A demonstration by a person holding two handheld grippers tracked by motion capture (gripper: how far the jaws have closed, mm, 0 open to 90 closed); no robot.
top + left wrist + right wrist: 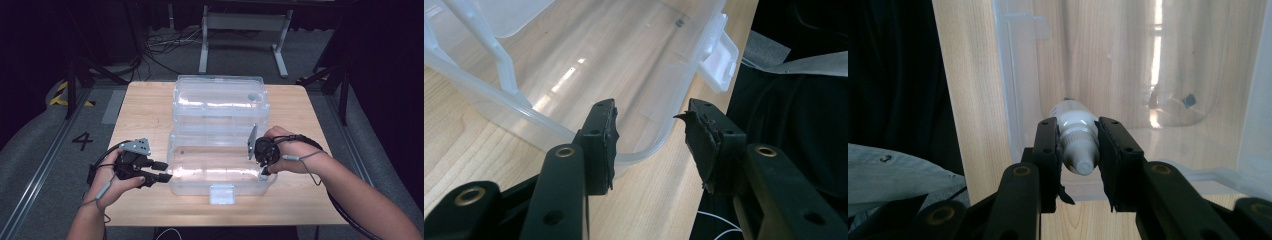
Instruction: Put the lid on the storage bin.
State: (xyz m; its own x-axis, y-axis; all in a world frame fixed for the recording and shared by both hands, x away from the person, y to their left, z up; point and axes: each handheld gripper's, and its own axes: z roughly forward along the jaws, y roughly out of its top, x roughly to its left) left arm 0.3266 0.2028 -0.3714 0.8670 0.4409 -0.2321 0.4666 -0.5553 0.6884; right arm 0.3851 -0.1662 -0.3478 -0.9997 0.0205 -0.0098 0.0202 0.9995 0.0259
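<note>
We see a light wood table (pixel 145 107) on grey carpet floor (pixel 45 135). A white metal frame (pixel 245 37) stands beyond the table's far edge, with black cables (pixel 165 45) tangled on the floor by it. Yellow-black hazard tape (pixel 60 94) and a "4" floor marking (pixel 82 140) lie off the table's left side. Dark curtains (pixel 385 60) close off both sides. Overhead light glares off the tabletop.

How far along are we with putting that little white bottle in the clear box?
Done: the clear box sits open, its lid swung back. In hand: the right gripper is clamped on the white bottle over the box's rim. Left: releasing it inside. The left gripper waits open by a corner.
</note>
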